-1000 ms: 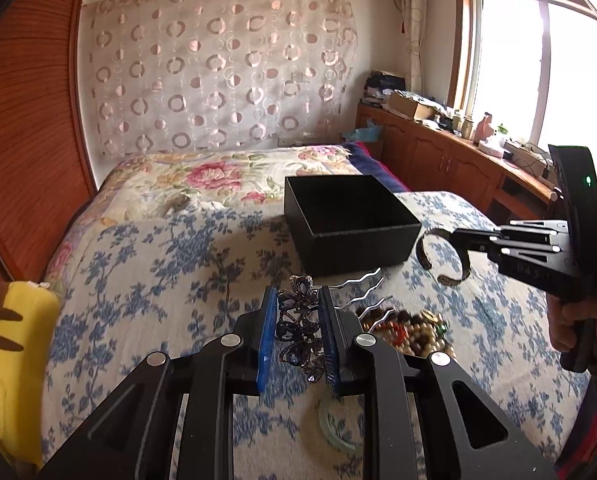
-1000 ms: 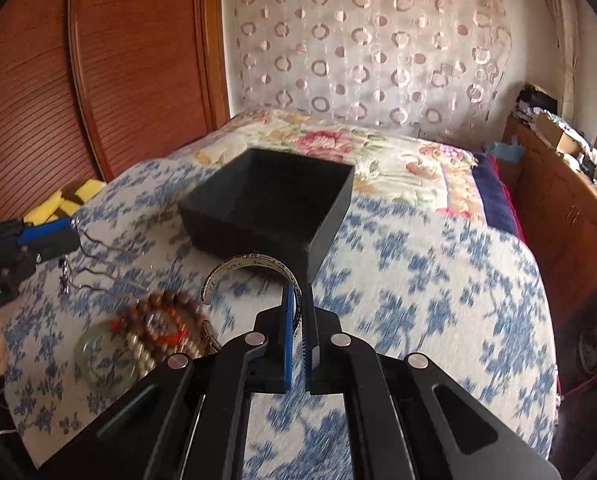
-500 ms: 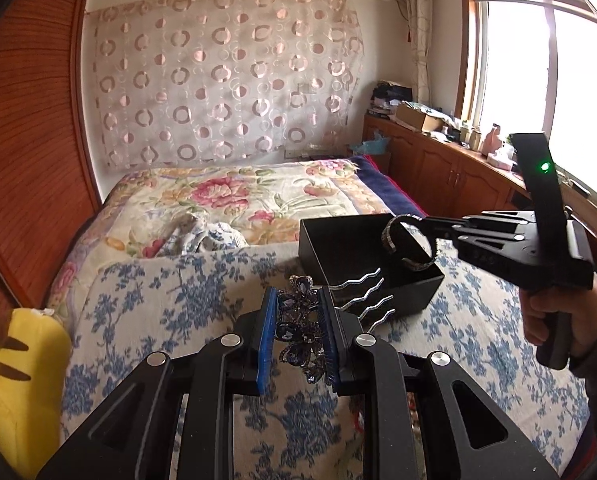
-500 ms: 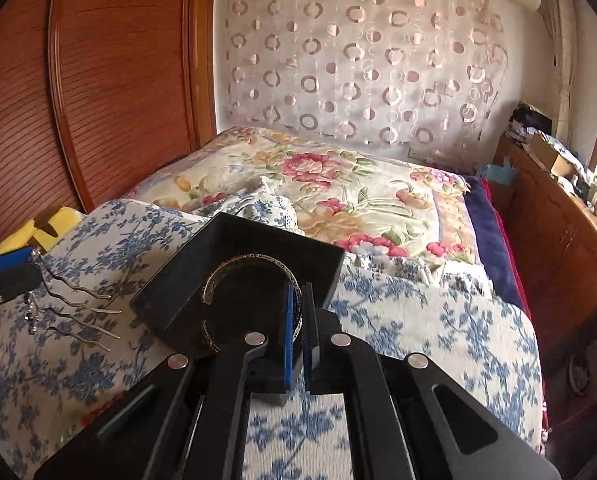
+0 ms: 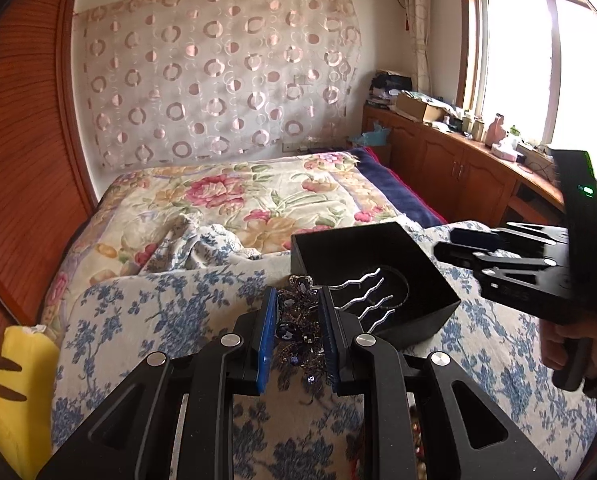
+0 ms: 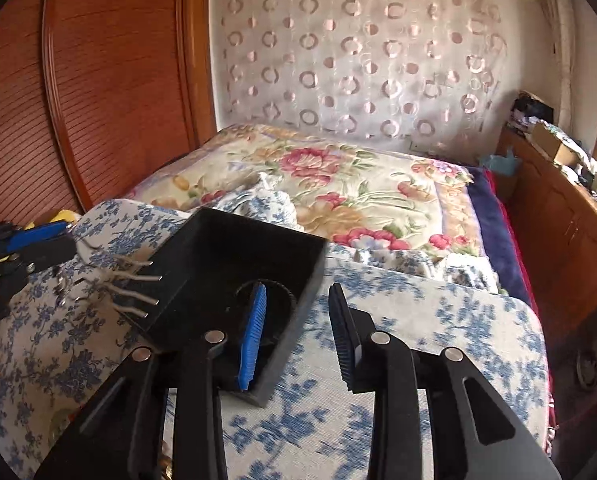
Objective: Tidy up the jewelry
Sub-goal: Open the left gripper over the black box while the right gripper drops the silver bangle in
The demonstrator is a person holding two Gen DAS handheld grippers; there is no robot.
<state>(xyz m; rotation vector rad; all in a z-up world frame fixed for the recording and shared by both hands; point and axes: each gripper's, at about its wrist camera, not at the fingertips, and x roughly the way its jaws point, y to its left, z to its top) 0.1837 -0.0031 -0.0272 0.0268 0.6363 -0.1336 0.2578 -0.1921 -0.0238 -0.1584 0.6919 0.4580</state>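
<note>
The left gripper [image 5: 297,336] is seen clamped on a jewelled hair comb [image 5: 298,320] – dark purple stones between the blue pads, silver wavy prongs fanned out to the right. Those prongs are held over the near-left edge of the black box [image 5: 426,312], their tips reaching in above its open top. From the right wrist view the comb's prongs [image 6: 130,280] are caught crossing the box's left wall [image 6: 178,300].

The right gripper [image 6: 294,328] is spread wide with nothing between its pads – the blue-padded finger is placed over the box's interior, the black one out over the blue-flowered cloth [image 6: 418,320]. Inside the box, a bangle [image 6: 286,294] is lying on the floor, partly hidden behind the blue pad; in the left wrist view its curve [image 5: 402,286] is glimpsed behind the prongs.

The box is set on the blue-flowered cloth, spread over a bed with a floral quilt [image 5: 234,196]. A yellow plush toy [image 5: 14,392] is seen at the far left edge. Down at the bottom of the left wrist view, beads [image 5: 416,436] are just made out beneath the gripper, too hidden to be described further.
</note>
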